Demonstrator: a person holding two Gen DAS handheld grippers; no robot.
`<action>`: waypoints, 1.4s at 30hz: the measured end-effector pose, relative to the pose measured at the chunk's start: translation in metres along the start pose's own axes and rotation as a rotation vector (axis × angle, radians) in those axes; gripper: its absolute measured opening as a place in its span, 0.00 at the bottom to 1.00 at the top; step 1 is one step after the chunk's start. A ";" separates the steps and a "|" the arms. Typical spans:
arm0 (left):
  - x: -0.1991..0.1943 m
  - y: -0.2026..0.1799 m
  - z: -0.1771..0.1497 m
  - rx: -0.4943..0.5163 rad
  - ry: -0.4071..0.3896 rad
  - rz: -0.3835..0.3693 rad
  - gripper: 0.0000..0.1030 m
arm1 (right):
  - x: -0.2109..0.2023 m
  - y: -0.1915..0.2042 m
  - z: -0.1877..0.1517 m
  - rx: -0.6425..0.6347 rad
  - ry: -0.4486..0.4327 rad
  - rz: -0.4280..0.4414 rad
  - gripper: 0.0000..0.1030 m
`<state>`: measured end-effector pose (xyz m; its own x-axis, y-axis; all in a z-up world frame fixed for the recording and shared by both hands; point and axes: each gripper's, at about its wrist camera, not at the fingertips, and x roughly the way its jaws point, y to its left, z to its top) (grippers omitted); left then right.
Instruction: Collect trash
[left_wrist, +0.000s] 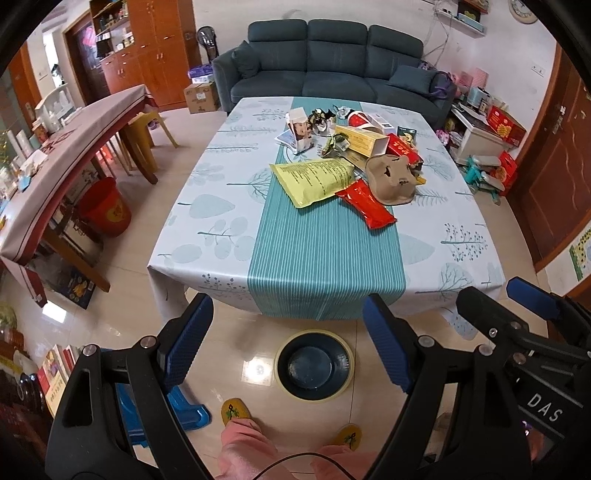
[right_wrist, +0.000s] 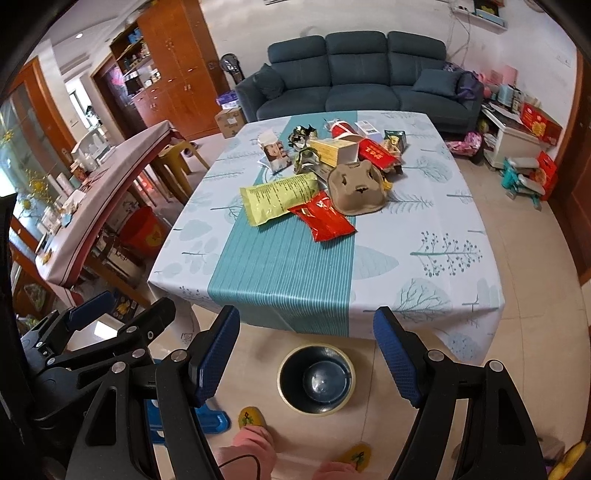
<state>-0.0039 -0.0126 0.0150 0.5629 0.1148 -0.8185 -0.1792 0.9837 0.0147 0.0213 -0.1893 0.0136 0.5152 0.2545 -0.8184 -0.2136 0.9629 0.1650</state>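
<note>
Heap of trash (left_wrist: 354, 155) piled on the far half of the worktop (left_wrist: 229, 206), along the striped teal band of the cloth. Nearest in the heap: a red packet (left_wrist: 367, 205), touching a yellow pouch (left_wrist: 314, 179) on its left and a brown paper tray (left_wrist: 391, 181) behind it. Farther back, a long yellow box (left_wrist: 364, 140), a red carton (left_wrist: 402, 147), a small picture box (left_wrist: 300, 129) and crumpled wrappers (left_wrist: 321, 120). Near half of the worktop bare. On the floor in front of the worktop, a round bin (left_wrist: 314, 365) with a yellow rim and dark inside, seen from above. Beside it two yellow slippers (left_wrist: 234, 408) and pink trouser legs (left_wrist: 243, 450) of a person. Left gripper (left_wrist: 286, 347) held over the floor short of the worktop edge, blue fingers (left_wrist: 184, 347) wide apart, nothing between them. Right gripper (right_wrist: 306, 358) alongside, fingers (right_wrist: 397, 362) likewise spread and empty. Behind the worktop a dark sofa (left_wrist: 332, 62); at left a red bucket (left_wrist: 103, 208) under a long side table.
</note>
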 end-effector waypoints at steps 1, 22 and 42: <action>-0.002 -0.001 -0.001 -0.003 0.000 0.007 0.78 | -0.001 0.000 0.000 -0.007 -0.001 0.006 0.75; -0.002 0.010 0.016 -0.071 -0.015 0.146 0.78 | 0.048 -0.012 0.037 0.033 0.033 0.053 0.75; 0.250 -0.004 0.233 0.537 0.174 -0.172 0.78 | 0.243 -0.025 0.154 0.115 0.171 -0.123 0.75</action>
<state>0.3260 0.0446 -0.0561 0.3993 -0.0325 -0.9162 0.3617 0.9239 0.1249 0.2798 -0.1378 -0.1050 0.3818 0.1247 -0.9158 -0.0570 0.9921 0.1113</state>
